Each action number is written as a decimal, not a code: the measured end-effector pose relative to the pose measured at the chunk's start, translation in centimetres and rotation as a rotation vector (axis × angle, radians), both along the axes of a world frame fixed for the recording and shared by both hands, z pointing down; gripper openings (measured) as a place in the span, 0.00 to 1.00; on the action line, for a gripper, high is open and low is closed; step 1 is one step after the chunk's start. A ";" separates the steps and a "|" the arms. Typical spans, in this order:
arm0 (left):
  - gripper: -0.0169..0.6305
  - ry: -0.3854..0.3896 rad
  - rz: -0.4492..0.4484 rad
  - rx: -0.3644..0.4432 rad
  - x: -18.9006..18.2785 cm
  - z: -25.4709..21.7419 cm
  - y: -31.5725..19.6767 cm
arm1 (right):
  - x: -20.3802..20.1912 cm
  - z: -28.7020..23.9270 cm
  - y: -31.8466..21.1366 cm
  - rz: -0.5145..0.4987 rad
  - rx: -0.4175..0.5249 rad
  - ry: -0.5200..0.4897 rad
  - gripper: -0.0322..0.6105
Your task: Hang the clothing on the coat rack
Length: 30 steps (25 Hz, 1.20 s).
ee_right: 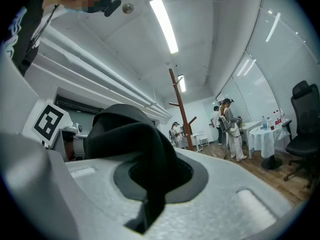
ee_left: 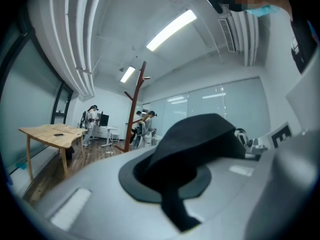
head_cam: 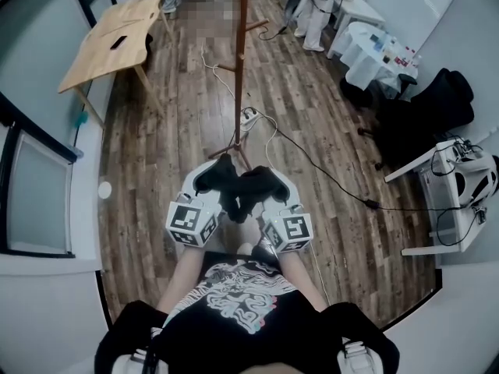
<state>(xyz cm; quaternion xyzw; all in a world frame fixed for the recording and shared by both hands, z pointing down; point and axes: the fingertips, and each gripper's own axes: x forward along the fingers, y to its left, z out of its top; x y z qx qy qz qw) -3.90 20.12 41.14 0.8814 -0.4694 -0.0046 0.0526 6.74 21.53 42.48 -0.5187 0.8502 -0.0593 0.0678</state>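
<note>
Your left gripper point(head_cam: 209, 182) & right gripper point(head_cam: 274, 188) each clamp the black garment point(head_cam: 243, 189), just in front of you. Coat rack point(head_cam: 240, 68) stands ahead: approach, lift it over a peg point(head_cam: 259, 26) w/o slackening.

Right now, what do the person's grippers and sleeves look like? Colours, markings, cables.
The left gripper and right gripper have light grey moulded bodies, with a dark grey round recess by the jaws. Each carries a white cube with black square markers. No cables visible on them. The person wears a black short-sleeved T-shirt with a white swirl print.
</note>
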 end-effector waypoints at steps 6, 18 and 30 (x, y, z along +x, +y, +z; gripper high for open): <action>0.03 -0.004 -0.007 0.006 1.2 -0.2 -0.3 | 1.7 -0.1 -0.4 0.004 0.003 -0.001 0.08; 0.03 -0.003 -0.001 0.009 2.9 0.3 -3.8 | 3.7 0.3 -3.4 0.012 0.000 0.014 0.08; 0.03 -0.023 0.020 0.067 4.3 -0.4 -10.0 | 5.6 -0.4 -9.6 0.050 -0.005 0.015 0.08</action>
